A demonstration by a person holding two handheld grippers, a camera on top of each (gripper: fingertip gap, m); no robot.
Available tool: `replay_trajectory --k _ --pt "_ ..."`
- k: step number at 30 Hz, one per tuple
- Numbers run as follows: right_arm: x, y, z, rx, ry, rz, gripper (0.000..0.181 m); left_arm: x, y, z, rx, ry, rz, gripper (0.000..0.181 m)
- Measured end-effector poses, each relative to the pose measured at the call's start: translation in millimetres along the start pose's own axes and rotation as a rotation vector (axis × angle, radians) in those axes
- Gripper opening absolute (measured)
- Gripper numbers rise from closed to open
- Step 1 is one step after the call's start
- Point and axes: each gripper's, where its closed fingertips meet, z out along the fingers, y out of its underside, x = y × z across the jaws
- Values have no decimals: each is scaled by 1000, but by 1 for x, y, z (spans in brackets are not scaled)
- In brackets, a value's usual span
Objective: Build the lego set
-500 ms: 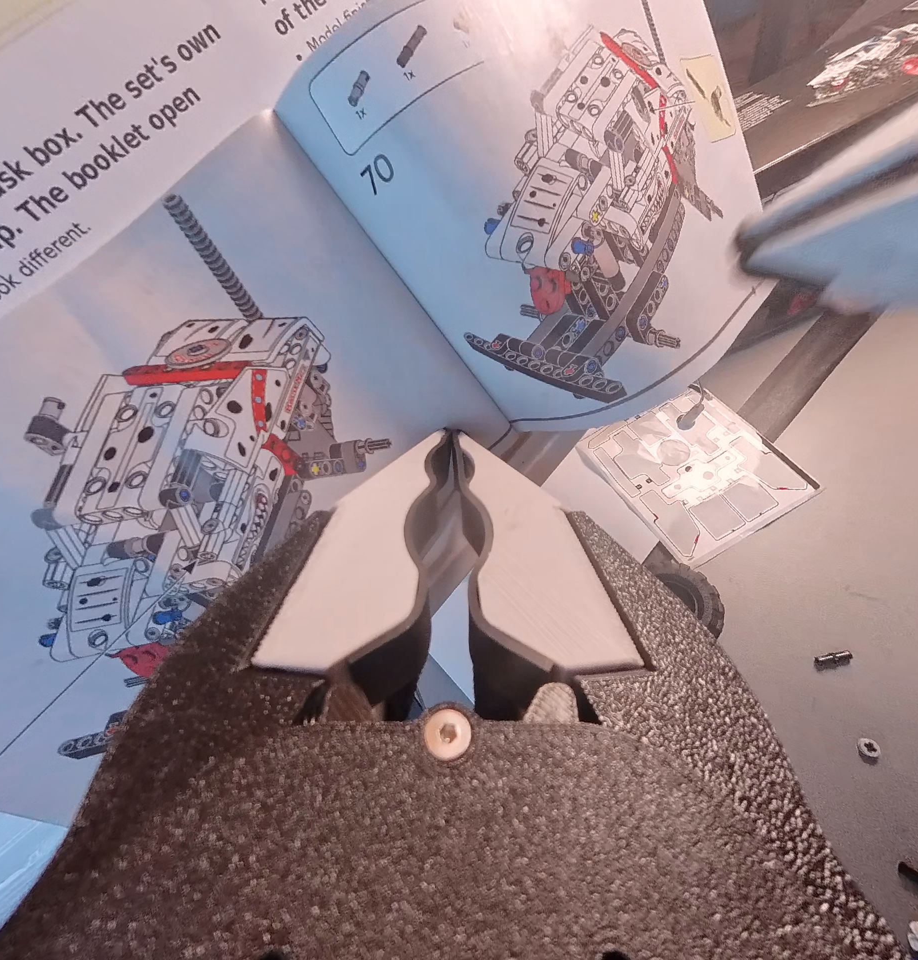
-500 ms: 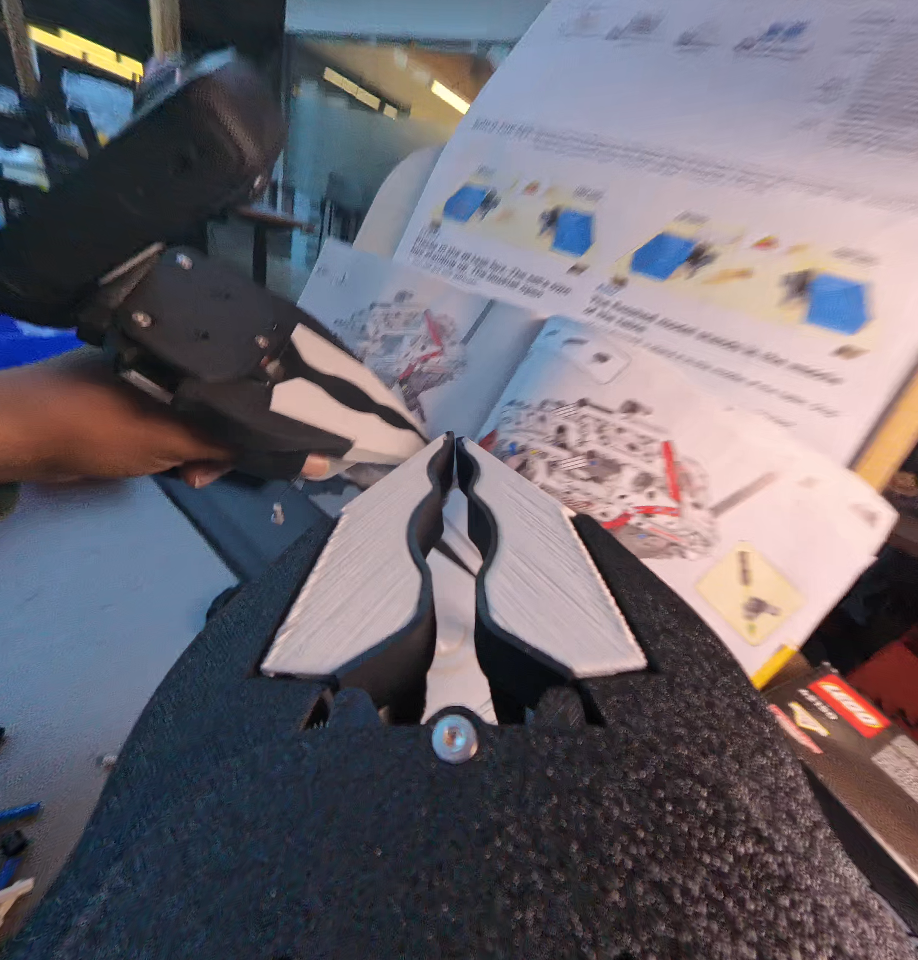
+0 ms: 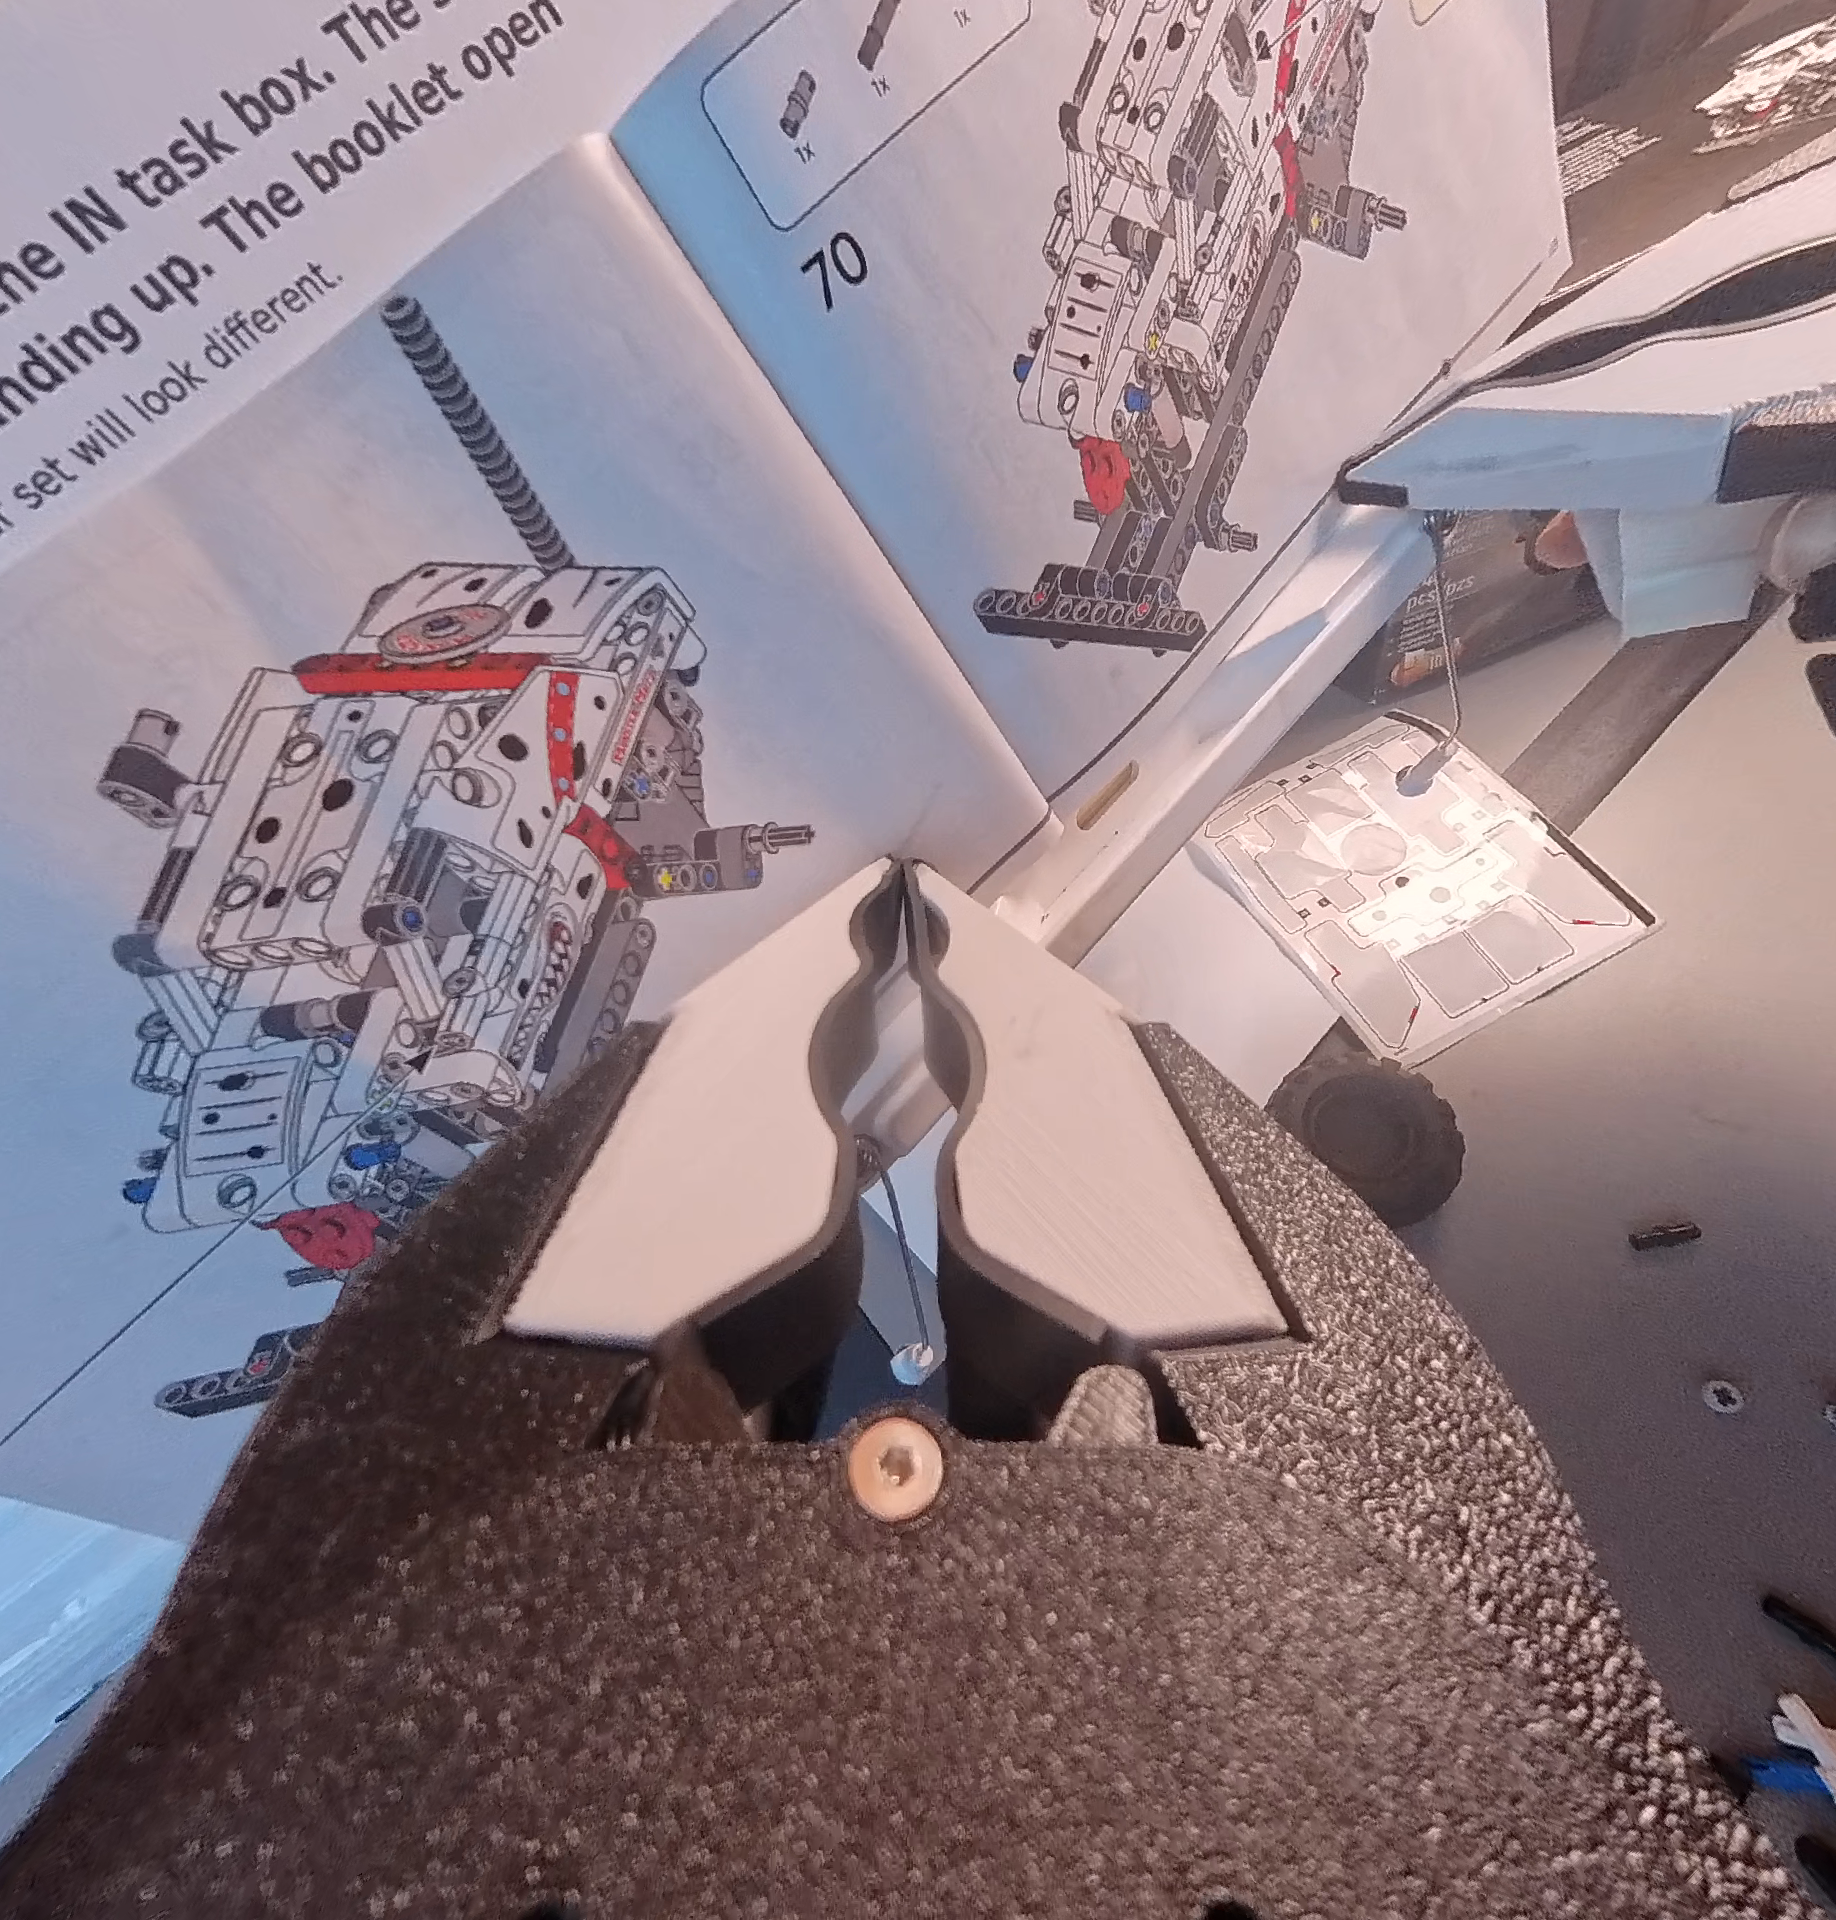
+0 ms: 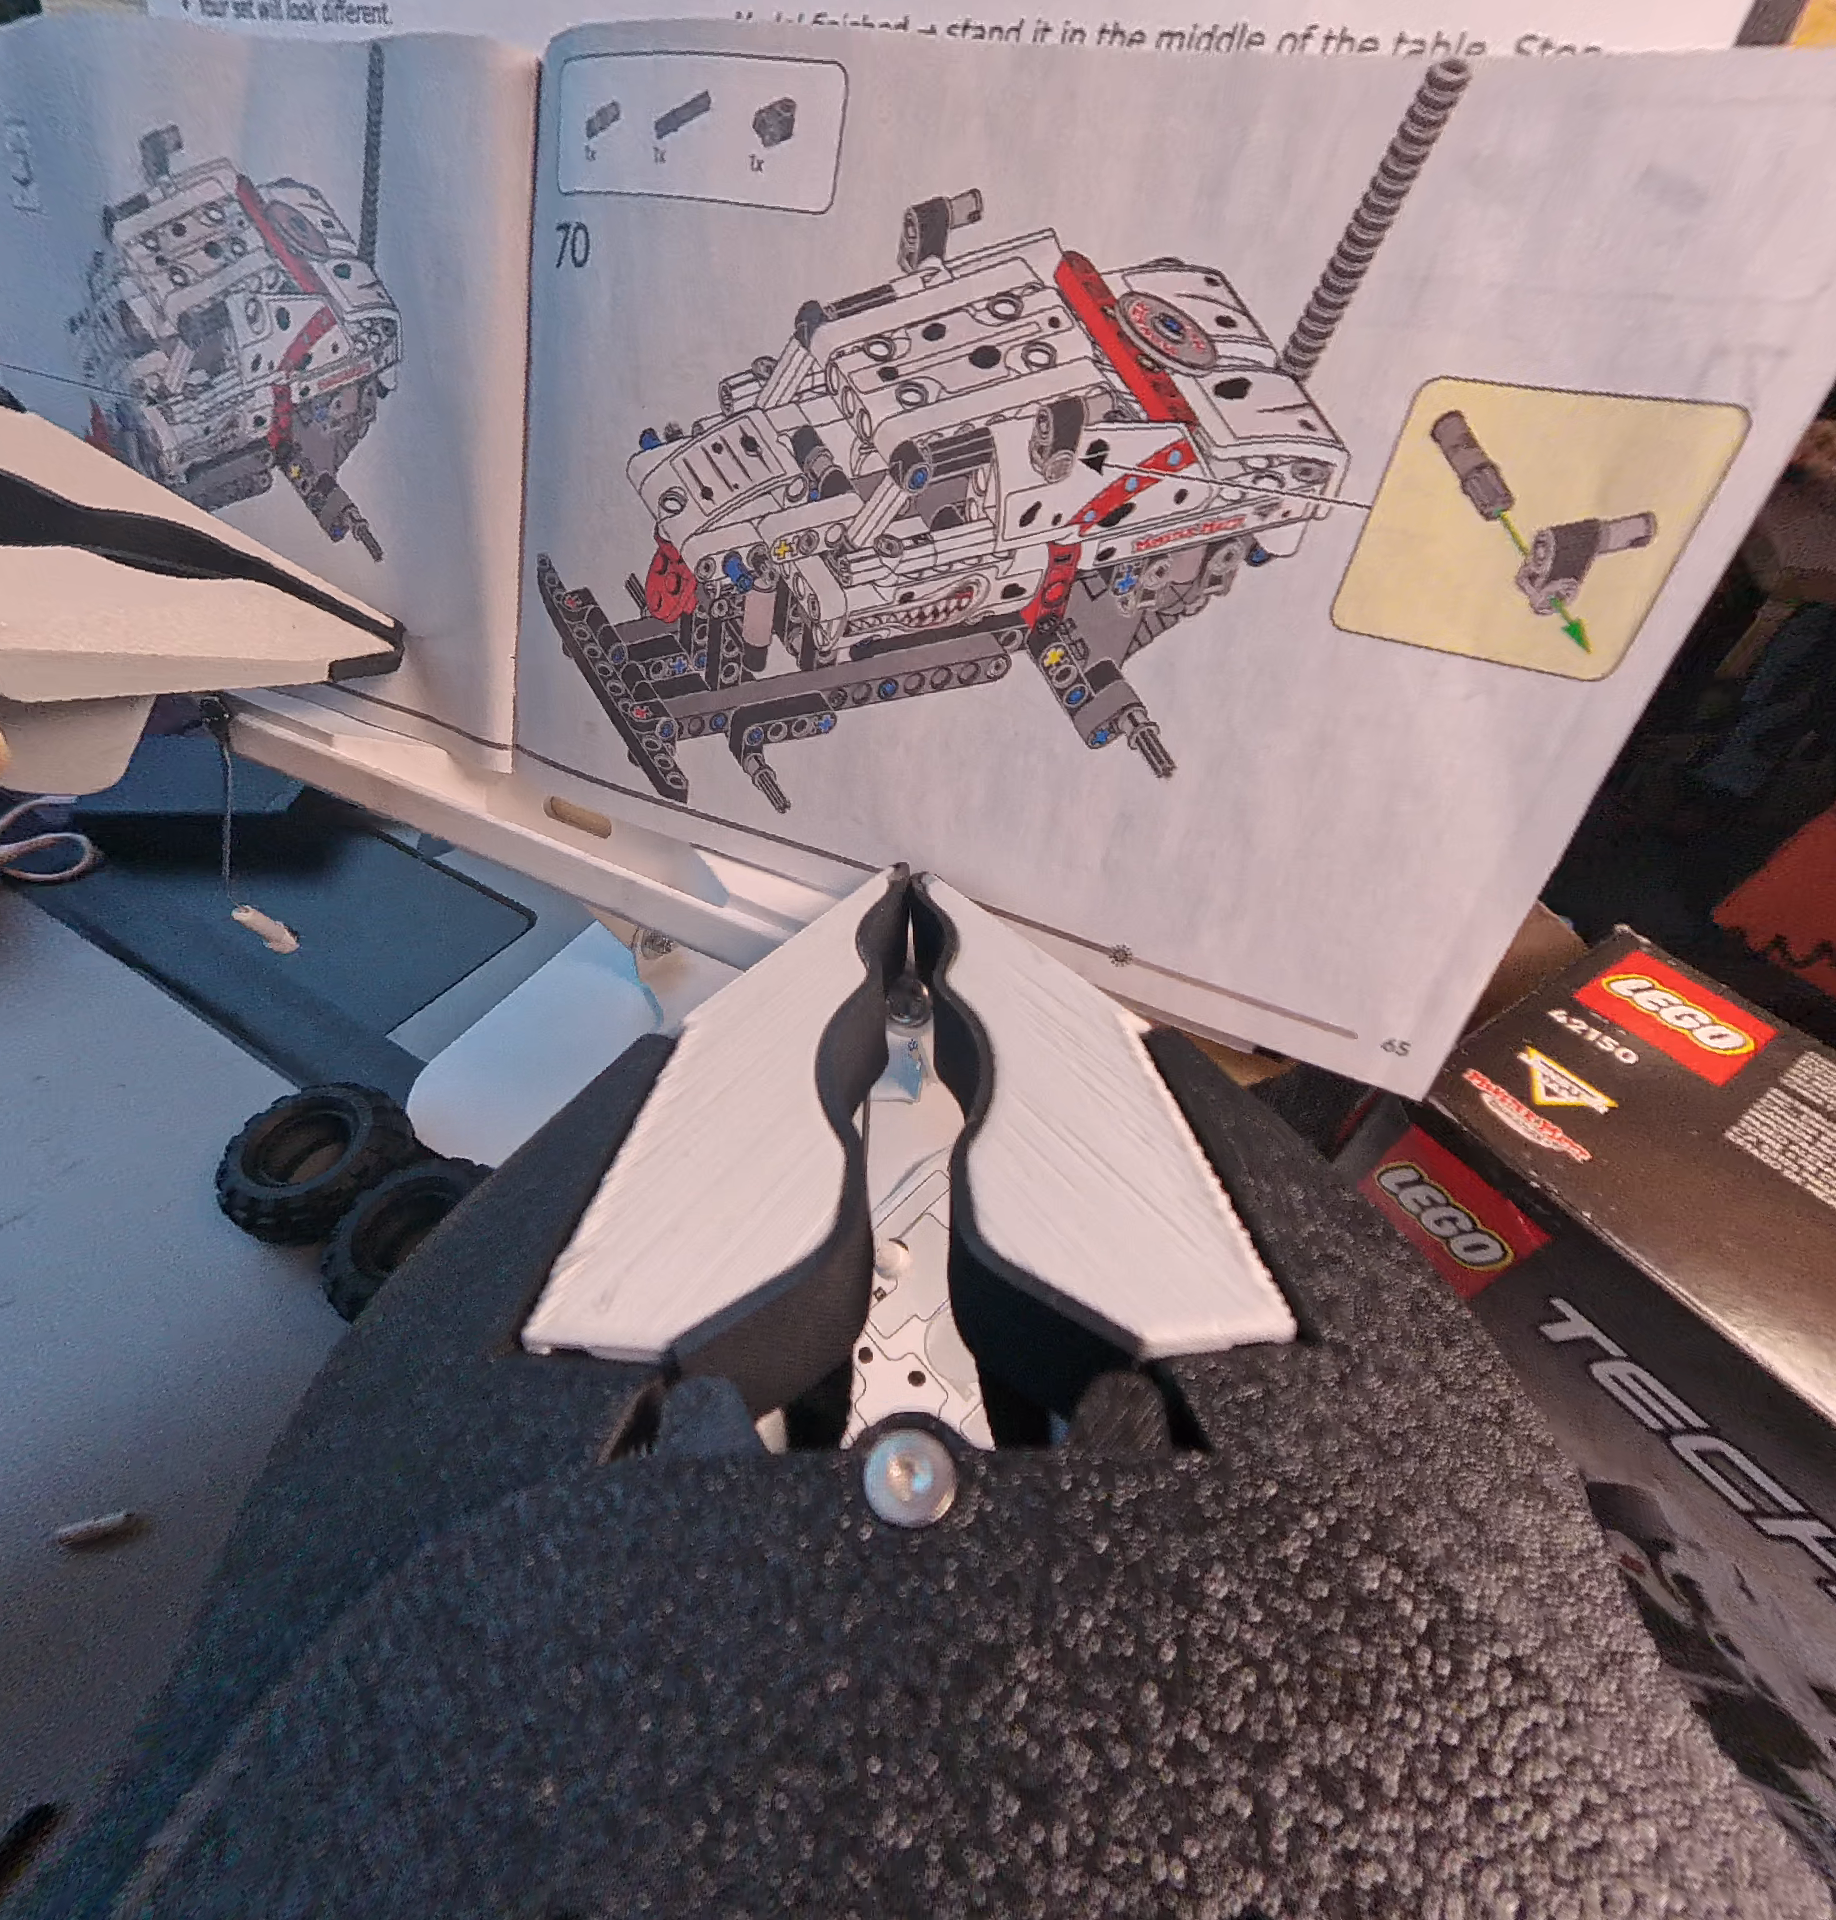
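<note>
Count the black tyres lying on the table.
2 tyres, side by side and touching, on the grey table left of the right hand-held gripper: one nearer the booklet stand, one partly behind the gripper body. More may be hidden.

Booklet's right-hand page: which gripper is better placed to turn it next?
Probably the right gripper: its shut tips sit at the lower edge of the right-hand page, while the left gripper, also shut, is over by the left page.
</note>
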Motion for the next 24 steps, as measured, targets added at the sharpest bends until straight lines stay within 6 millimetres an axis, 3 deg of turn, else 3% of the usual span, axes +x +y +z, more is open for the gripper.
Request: replay_trajectory --k 4,8,11,14,17,19,22,23,24 --pt "4 6 -4 -13 -26 61 0 4 -2 -4 -51 -14 -51 4" --pt "3 5 -3 0 -31 80 0 31 -36 -4 11 -18 13 9" --pt "2 5 -3 2 -33 84 0 46 -51 13 15 -29 85 8" --pt "4 5 -11 22 -26 97 9 39 -48 34 -32 -77 109 3" --pt "6 11 -28 77 -3 93 20 36 -48 36 -30 -88 108 0" --pt "3 27 -32 72 20 43 30 36 -47 36 -26 -91 125 0" --pt "-11 52 -21 19 28 -54 50 36 -47 36 -34 -114 158 0" --pt "-13 56 -16 7 53 -98 48 36 -47 36 -39 -123 169 0" --pt "-8 54 -14 10 117 -168 30 36 -46 36 -41 -130 179 0"
